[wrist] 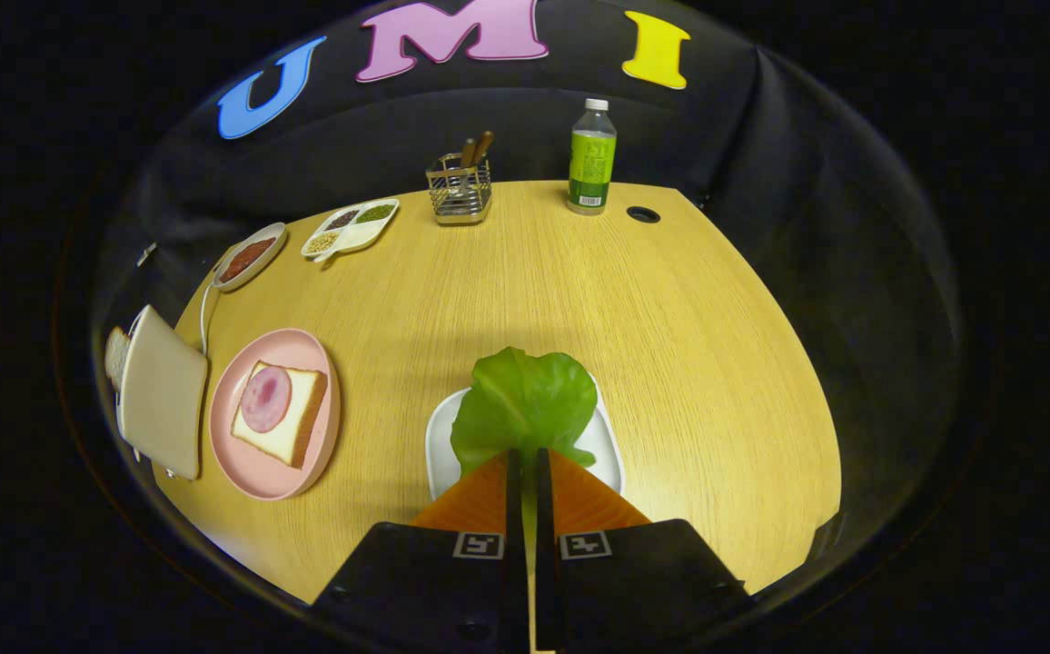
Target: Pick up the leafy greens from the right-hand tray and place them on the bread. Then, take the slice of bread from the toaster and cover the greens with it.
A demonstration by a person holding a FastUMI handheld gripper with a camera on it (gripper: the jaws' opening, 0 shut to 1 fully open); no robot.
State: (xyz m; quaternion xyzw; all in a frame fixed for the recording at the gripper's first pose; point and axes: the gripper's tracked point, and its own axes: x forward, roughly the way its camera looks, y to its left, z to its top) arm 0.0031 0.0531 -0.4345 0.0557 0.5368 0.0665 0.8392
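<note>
My gripper point(529, 459) has its two orange fingers point(480, 500) drawn nearly together, pinching the stem end of the leafy greens point(525, 404). The leaf is one broad, bright green piece, smooth and slightly cupped, fanning out just ahead of the fingertips over the white tray point(607, 450); whether it rests on the tray or hangs clear of it, I cannot tell. The leaf hides most of the tray's middle. Off to the left sits the pink plate point(243, 472) with the bread point(293, 427), a round pink slice of meat point(266, 400) on top. Further left, the toaster point(162, 395) stands at the table's point(579, 291) edge, a slice of bread point(115, 356) poking out behind it, mostly hidden.
</note>
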